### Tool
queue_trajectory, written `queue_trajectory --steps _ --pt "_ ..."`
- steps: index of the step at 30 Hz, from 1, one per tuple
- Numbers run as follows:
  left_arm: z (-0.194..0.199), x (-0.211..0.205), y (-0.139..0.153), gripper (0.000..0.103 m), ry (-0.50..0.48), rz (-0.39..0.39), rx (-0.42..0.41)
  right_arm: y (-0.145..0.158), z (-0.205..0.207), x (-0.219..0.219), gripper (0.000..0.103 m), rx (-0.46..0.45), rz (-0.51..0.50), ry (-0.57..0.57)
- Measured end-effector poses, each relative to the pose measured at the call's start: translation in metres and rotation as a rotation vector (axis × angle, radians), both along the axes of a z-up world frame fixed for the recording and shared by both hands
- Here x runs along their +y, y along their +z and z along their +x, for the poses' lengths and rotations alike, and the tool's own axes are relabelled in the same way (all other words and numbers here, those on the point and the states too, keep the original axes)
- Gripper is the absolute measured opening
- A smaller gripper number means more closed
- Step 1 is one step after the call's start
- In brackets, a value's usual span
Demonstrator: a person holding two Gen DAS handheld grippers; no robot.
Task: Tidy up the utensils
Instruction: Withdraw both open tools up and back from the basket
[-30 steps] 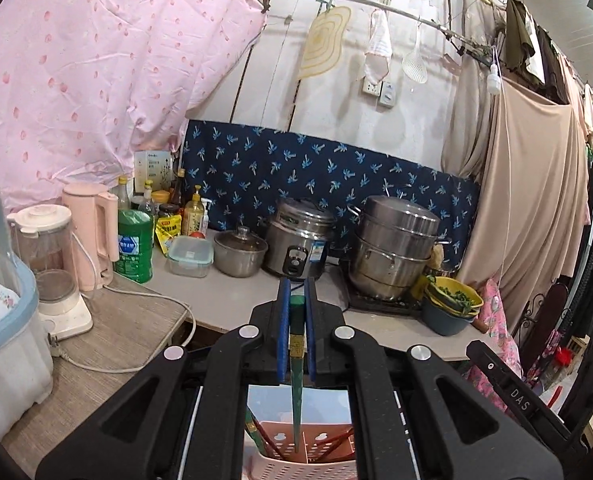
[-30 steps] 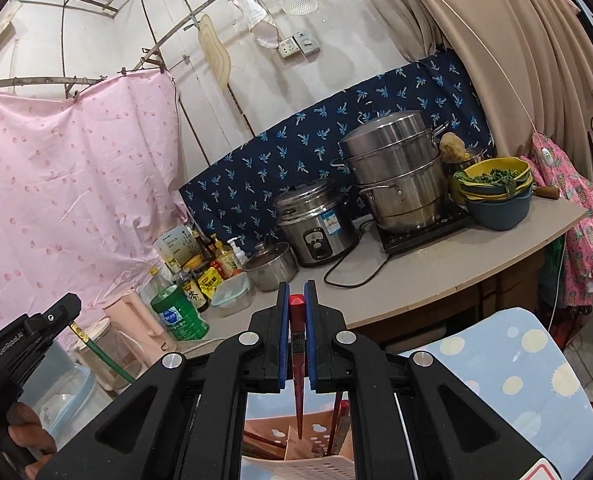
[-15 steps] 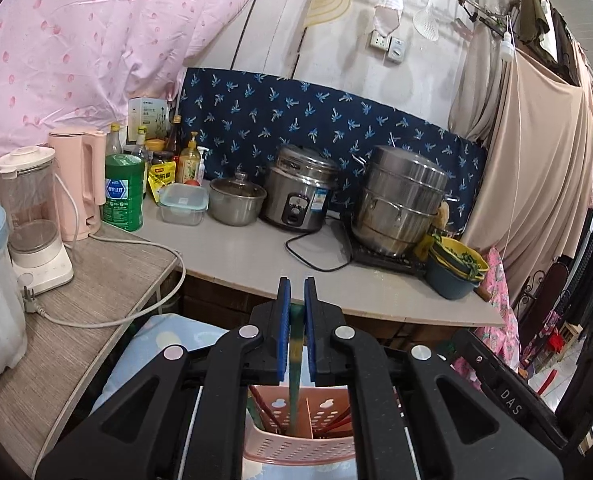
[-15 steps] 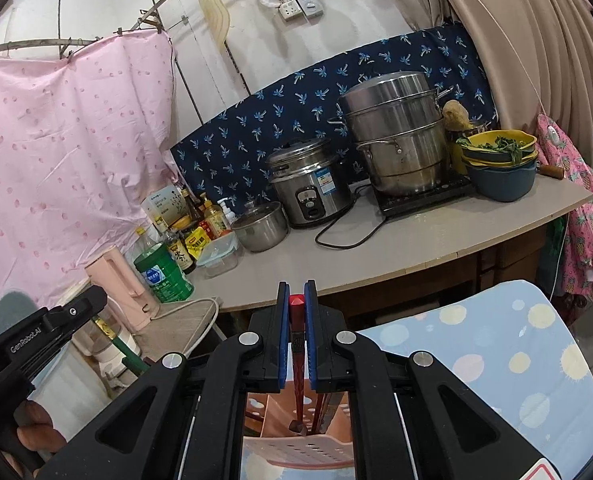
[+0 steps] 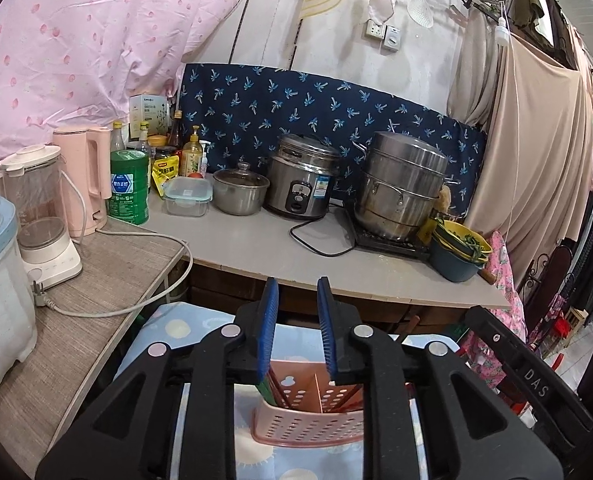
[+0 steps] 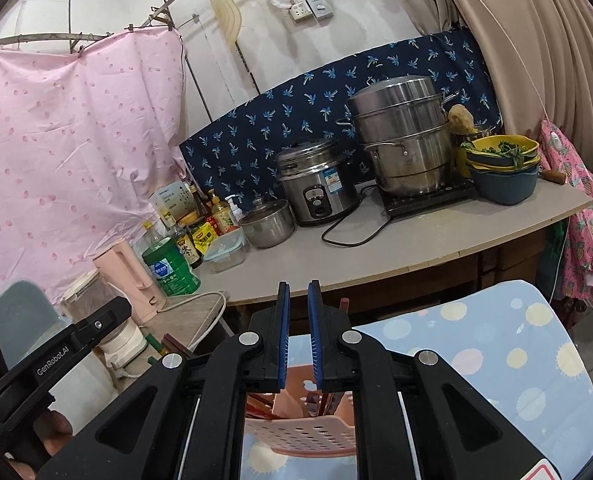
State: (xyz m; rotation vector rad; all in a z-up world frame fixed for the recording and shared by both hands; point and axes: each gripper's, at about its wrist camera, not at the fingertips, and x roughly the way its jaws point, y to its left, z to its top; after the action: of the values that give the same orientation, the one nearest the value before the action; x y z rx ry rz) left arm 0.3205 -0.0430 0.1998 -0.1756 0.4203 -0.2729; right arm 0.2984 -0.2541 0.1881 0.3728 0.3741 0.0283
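A pink perforated utensil basket (image 5: 308,420) with a middle divider stands on a blue dotted cloth just below both grippers; it also shows in the right wrist view (image 6: 300,436). Green and red chopsticks (image 5: 270,386) stand in its left compartment, red ones (image 5: 350,394) in its right. My left gripper (image 5: 296,328) is open and empty above the basket. My right gripper (image 6: 298,332) is open a little and empty above the basket, with chopsticks (image 6: 262,400) standing below it. One red chopstick tip (image 6: 343,302) shows behind its right finger.
A grey counter (image 5: 256,248) behind holds a rice cooker (image 5: 302,178), steamer pot (image 5: 402,186), small pot (image 5: 240,192), stacked bowls (image 5: 458,256) and bottles. A wooden side table (image 5: 96,280) at left carries a blender (image 5: 42,216) and pink kettle (image 5: 84,180). The blue dotted cloth (image 6: 496,360) spreads right.
Both grippers came down towards the basket and opened. The green chopstick left my left gripper and the red chopstick left my right gripper; both now stand in the basket.
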Motion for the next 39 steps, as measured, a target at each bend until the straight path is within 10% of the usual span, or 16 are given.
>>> queue_trajectory --steps 39 --pt "-0.122 0.005 -0.105 0.040 0.002 0.155 0.225 -0.085 -0.141 0.045 0.022 0.166 -0.169 0.074"
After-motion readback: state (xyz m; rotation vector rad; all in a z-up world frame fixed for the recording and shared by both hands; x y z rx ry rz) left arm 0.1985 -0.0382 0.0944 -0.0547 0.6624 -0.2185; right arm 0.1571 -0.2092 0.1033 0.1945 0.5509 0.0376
